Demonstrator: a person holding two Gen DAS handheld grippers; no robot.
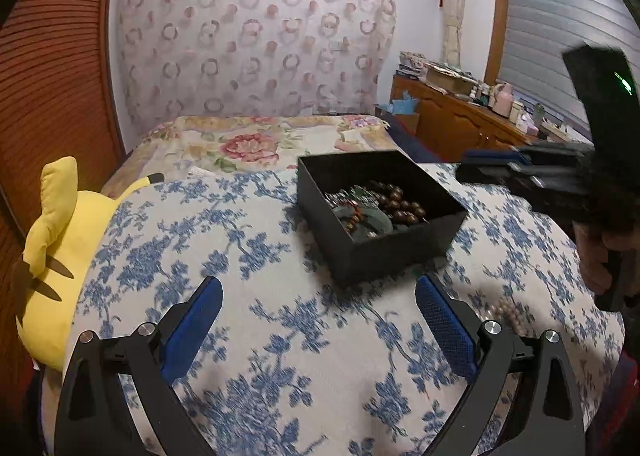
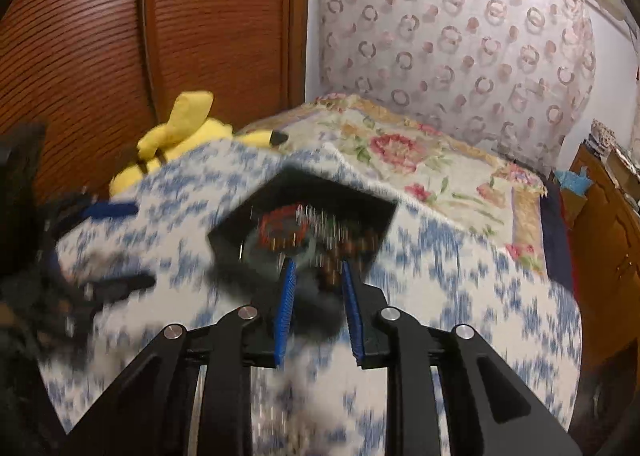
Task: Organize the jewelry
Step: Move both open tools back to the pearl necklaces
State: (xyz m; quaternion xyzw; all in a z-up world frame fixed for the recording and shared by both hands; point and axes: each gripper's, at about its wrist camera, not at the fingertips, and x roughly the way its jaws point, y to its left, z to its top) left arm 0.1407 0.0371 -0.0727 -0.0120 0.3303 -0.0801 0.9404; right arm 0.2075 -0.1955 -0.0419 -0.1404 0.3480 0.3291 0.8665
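Note:
A black open box [image 1: 400,252] stands on the blue-flowered cloth [image 1: 248,336]. It holds dark wooden beads [image 1: 400,204], a green bangle [image 1: 360,224] and other tangled jewelry. A pale bead bracelet [image 1: 512,316] lies on the cloth to the right of my left gripper [image 1: 320,292], which is wide open and empty just short of the box. My right gripper [image 2: 320,276] hovers over the near corner of the box [image 2: 360,212], its blue pads a narrow gap apart with nothing clearly pinched; this view is blurred. In the left wrist view the right gripper [image 1: 468,168] comes in from the right, held by a hand [image 1: 596,256].
A yellow plush toy [image 1: 60,240] lies at the cloth's left edge. Behind the box is a bed with a floral cover [image 1: 248,144]. A wooden wardrobe [image 2: 140,36] stands at the left. At the right is a cluttered wooden dresser [image 1: 460,116]. The cloth falls away at both sides.

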